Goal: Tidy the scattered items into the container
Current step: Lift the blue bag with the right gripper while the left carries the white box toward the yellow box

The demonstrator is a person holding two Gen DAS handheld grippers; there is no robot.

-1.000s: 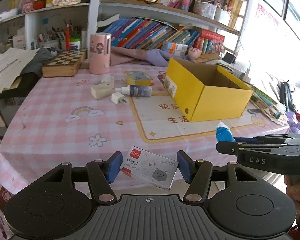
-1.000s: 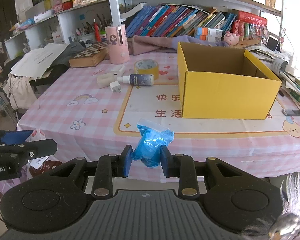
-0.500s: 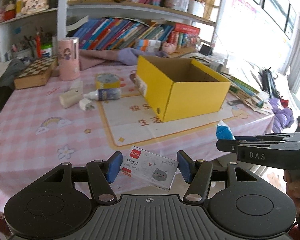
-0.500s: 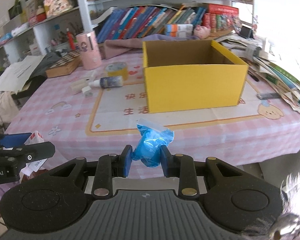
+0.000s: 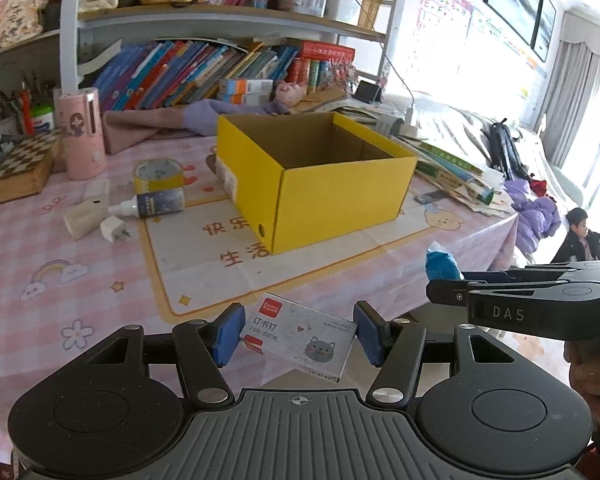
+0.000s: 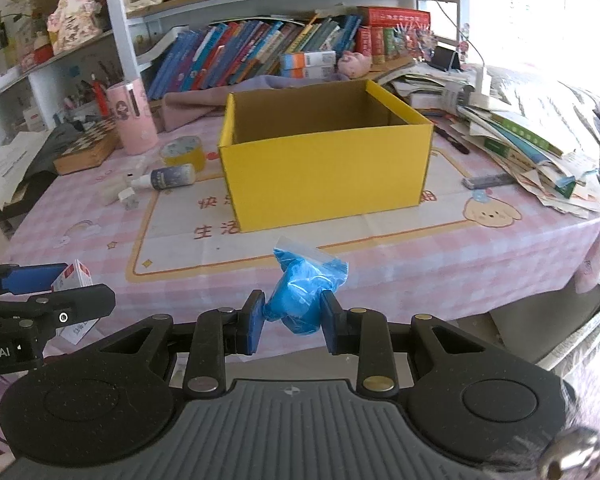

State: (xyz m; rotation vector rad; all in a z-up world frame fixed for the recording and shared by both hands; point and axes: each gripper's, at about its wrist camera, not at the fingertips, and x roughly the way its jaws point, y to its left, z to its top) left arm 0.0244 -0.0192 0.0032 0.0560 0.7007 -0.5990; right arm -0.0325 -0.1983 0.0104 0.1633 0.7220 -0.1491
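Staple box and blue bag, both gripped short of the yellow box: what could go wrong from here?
1. The staple box sits skewed between the left gripper pads, held near its corners; it might twist out before reaching the yellow box.
2. The right gripper pinches only the lower part of the soft blue bag; it could slide free.
3. Both grippers are close side by side; they may collide over the box opening.

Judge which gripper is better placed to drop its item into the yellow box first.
Right, marginally: the right gripper, shut on the blue bag, faces the yellow box squarely; the left gripper with its staple box sits further aside.
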